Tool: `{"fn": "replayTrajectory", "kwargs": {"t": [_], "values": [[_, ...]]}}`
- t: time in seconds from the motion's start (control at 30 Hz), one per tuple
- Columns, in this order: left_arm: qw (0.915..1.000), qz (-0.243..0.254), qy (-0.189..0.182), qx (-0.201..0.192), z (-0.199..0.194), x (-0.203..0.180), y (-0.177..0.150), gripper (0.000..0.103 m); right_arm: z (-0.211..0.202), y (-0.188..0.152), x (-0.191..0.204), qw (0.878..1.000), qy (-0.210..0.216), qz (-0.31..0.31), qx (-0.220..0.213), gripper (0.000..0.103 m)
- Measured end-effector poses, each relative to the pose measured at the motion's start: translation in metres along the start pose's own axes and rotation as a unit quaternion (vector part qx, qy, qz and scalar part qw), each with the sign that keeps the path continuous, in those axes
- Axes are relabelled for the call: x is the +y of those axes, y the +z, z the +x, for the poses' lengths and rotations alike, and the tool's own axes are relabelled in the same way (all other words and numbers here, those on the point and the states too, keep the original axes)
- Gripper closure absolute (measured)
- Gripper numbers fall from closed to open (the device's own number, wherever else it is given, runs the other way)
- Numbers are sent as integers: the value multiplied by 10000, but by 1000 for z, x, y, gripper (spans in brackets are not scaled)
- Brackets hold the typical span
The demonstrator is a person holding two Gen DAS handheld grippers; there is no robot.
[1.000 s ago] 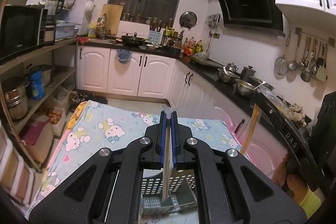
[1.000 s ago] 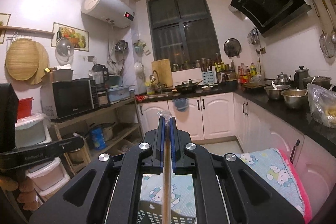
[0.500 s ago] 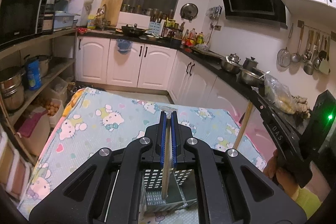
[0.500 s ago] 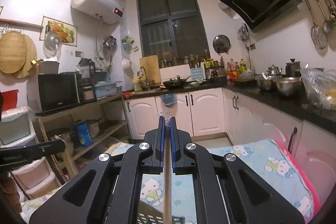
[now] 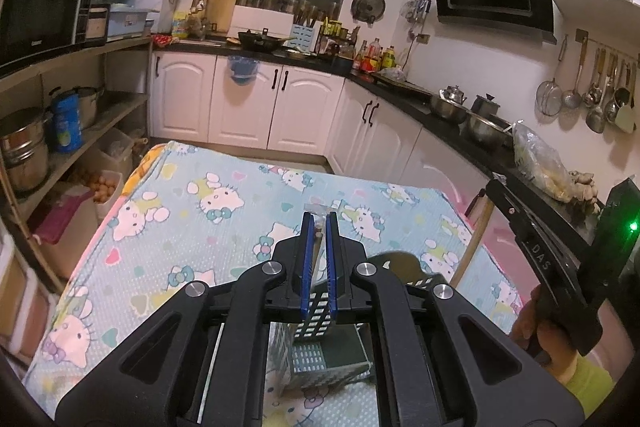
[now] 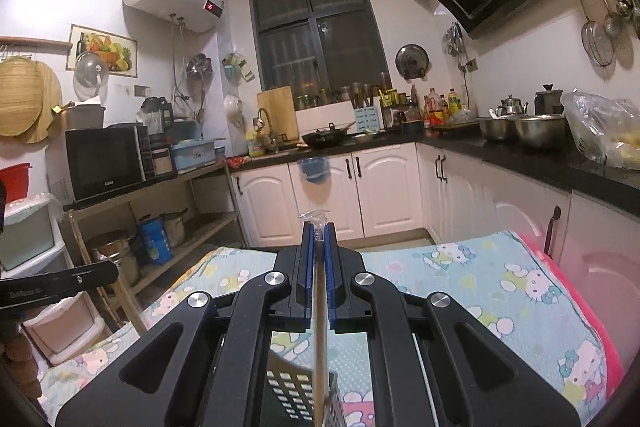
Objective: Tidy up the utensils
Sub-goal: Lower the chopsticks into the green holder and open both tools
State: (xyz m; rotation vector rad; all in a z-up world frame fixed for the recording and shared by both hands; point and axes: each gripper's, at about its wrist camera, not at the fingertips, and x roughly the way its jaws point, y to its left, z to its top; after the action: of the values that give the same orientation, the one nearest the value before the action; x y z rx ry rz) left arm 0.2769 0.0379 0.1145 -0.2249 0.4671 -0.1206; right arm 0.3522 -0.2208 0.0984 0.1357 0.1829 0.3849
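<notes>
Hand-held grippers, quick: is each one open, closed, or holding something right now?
Left hand-held gripper: closed on a wrapped chopstick above the utensil holder.
Right hand-held gripper: closed on a wooden chopstick.

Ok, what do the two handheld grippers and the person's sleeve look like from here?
Both the left gripper and the right gripper are black, with silver bolts and blue finger pads. In the left view, the right one carries white "DAS" lettering and a green light. The sleeve is yellow-green.
</notes>
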Motion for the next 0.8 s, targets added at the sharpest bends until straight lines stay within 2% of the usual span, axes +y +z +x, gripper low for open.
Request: {"fn": "replayTrajectory", "kwargs": {"t": [0.3,0.37,0.43,0.53,0.8], "values": [[9999,-119,16,119,-4,4,-12,101,-16,-7,0,9998,38,-54,211,96],[9998,-143,18,146,-5,4,-14,98,-20,-8,-1,9996,52,-50,274,92],[9997,-159,26,169,-5,5,-15,96,-24,-9,-1,9995,49,-44,296,83],[9996,-192,23,208,-7,5,-19,95,-31,-10,1,9994,58,-94,314,82],[9993,-235,23,284,-14,5,-29,76,-50,-14,2,9988,106,-147,453,71]]}}
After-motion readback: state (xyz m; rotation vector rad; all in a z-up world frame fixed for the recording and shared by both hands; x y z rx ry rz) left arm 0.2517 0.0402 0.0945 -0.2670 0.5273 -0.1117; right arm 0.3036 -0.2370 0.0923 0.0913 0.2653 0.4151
